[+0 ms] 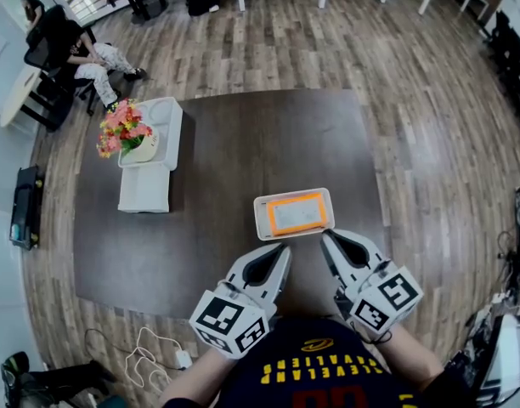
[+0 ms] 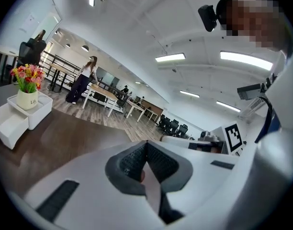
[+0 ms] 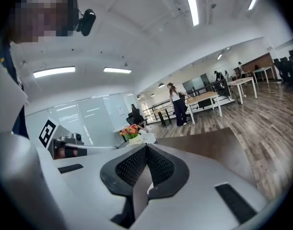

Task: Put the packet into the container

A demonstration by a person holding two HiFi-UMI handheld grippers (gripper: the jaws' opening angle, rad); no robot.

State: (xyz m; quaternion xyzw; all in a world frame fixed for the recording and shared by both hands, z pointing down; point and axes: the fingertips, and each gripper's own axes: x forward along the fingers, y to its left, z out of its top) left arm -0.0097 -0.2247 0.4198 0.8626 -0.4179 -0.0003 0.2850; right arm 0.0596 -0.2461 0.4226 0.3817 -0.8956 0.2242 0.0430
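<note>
Flowers stand on white boxes at the table's ten o'clock; a person sits beyond; cables at seven.

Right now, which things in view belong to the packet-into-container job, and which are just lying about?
Belongs to the job:
- packet, lying inside the container
- left gripper and right gripper, both shut and empty, just short of the container

Just lying about:
- vase of flowers
- white trays under the vase
- cables on the floor
</note>
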